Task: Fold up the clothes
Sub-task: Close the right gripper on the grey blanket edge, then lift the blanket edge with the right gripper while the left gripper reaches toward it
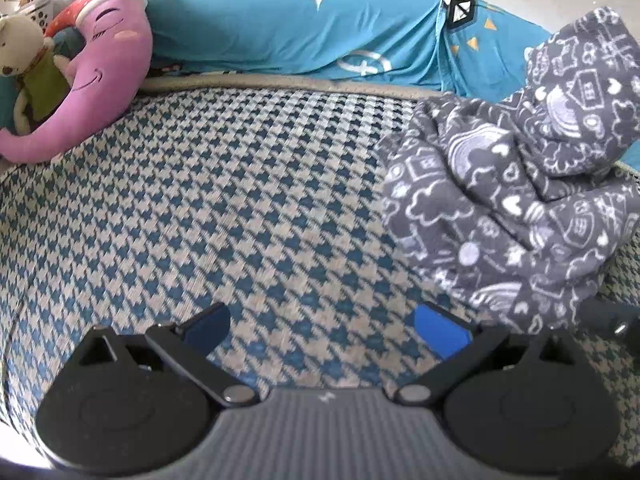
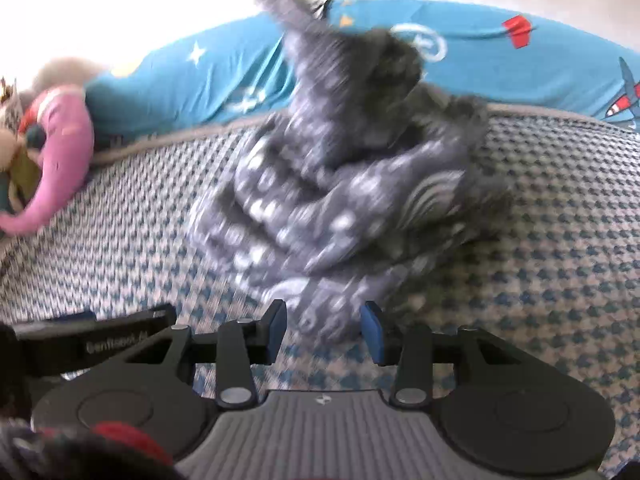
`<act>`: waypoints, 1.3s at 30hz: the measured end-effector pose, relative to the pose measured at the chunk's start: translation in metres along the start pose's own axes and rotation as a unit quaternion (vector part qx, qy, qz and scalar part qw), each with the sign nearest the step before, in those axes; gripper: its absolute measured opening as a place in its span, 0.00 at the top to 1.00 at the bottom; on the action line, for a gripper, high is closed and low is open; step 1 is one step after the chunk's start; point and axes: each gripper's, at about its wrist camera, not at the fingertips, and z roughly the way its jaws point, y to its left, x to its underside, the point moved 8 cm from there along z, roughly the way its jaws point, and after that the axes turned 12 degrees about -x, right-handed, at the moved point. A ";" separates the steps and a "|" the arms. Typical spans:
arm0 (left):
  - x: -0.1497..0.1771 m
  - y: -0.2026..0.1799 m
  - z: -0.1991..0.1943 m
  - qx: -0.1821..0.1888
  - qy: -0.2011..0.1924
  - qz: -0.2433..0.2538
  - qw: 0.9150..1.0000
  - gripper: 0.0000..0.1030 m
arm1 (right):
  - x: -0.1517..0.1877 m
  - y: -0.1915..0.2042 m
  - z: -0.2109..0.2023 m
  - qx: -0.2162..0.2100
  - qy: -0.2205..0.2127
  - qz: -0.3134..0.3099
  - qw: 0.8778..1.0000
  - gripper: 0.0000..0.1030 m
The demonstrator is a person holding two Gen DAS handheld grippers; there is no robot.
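A grey garment [image 1: 512, 200] printed with white doodles lies crumpled on the right of a blue and beige houndstooth mat [image 1: 240, 200]. My left gripper [image 1: 324, 330] stands open over bare mat, left of the garment and not touching it. In the right wrist view the same garment [image 2: 344, 184] is piled up and motion-blurred straight ahead. My right gripper [image 2: 324, 330] is open to a moderate gap, and the garment's near edge reaches in between its blue pads [image 2: 372, 330]. Whether that edge touches the pads is too blurred to tell.
A pink plush [image 1: 108, 80] and a teddy bear [image 1: 24, 52] lean at the mat's far left. A teal duvet [image 1: 300, 28] with stars runs along the back edge. My left gripper's body [image 2: 100, 340] shows at the right view's lower left.
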 end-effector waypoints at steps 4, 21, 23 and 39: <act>-0.012 -0.011 -0.001 0.000 -0.017 0.014 1.000 0.00 | -0.026 -0.021 -0.013 0.010 -0.045 0.001 0.999 0.49; -0.058 -0.045 0.018 0.006 -0.009 0.004 1.000 0.00 | -0.084 -0.051 0.035 -0.021 -0.134 -0.062 0.989 0.21; -0.060 -0.041 0.016 0.008 -0.009 -0.007 1.000 0.00 | -0.084 -0.057 0.050 -0.010 -0.127 -0.057 0.990 0.21; -0.088 -0.005 -0.009 -0.019 -0.059 -0.061 0.996 0.00 | -0.068 -0.033 0.049 -0.035 -0.163 -0.094 0.982 0.83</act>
